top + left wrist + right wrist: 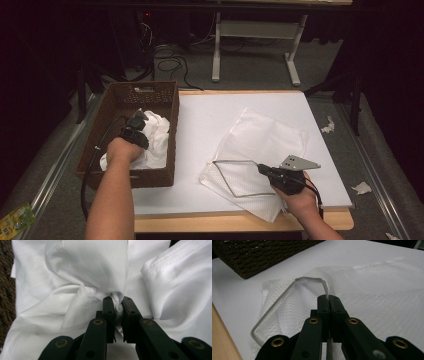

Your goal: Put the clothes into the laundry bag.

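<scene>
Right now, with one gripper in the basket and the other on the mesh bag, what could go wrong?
1. The left gripper pinches only a small bunch of the white cloth; it may slip out when lifted from the basket.
2. The right gripper is shut on the zipper edge of the mesh bag; the opening looks narrow, so the cloth may snag on it.
3. The bag's corner overhangs the table edge and could slide off.

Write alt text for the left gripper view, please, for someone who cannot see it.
Two black fingers of the left gripper pinch a bunched fold of white cloth, which lies crumpled with a stitched hem at the right. A strip of brown woven basket shows along the left edge.
</scene>
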